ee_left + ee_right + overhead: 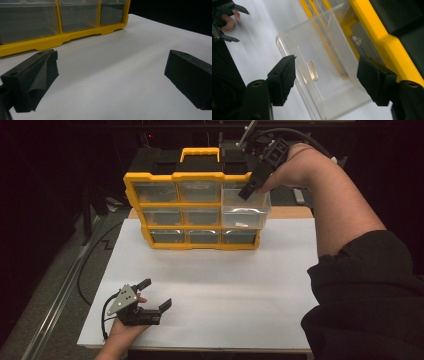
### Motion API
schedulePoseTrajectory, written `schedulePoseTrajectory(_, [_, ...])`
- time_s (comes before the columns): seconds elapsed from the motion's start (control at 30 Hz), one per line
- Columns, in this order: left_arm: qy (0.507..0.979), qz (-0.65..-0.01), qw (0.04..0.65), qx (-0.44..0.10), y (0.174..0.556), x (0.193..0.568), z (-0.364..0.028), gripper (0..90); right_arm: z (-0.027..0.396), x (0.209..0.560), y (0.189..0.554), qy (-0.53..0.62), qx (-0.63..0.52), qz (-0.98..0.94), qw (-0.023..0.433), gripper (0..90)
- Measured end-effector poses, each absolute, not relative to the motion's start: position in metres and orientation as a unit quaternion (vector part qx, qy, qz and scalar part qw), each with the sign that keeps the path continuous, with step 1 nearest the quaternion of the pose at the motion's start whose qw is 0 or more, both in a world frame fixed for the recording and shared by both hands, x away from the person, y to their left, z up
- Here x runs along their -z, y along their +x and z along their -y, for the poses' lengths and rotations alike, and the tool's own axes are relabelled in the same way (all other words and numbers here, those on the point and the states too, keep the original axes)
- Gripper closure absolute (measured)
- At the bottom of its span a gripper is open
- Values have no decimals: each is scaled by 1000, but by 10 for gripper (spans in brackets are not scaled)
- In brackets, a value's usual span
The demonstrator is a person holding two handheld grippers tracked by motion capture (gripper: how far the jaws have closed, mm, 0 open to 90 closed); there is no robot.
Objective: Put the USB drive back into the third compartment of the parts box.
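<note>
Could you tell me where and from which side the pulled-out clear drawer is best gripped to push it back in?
Probably the clear drawer's front wall, from above: it sticks out of the yellow organizer with its top open, so one jaw could go inside and one outside. The right gripper, jaws open, hangs just over it.

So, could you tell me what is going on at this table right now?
A person is working at a yellow organiser of clear drawers standing on a white sheet. The top right drawer is pulled out, and the right gripper hangs over it with its jaws open and nothing between them; a small clear piece lies inside the drawer. The left gripper rests open on the sheet, away from the organiser.
</note>
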State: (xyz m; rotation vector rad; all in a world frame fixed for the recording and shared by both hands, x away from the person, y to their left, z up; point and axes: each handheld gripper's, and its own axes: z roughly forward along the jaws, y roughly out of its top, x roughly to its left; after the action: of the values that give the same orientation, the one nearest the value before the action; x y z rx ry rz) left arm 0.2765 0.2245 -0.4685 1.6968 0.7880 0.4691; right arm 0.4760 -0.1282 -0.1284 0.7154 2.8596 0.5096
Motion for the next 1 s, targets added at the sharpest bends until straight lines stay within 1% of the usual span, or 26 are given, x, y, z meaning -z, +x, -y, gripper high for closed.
schedulePoseTrajectory(0.1, [726,-333,567,-200,277,469,-224,1,136,127,471,245,-164,-952,81,282])
schedulePoseTrajectory(0.47, [723,-333,570,-202,277,468,-224,1,171,131,446,259,-160,-949,86,253])
schedulePoseTrajectory(1.0, [724,-336,567,-204,277,469,-225,1,215,152,419,283,-149,-944,83,173])
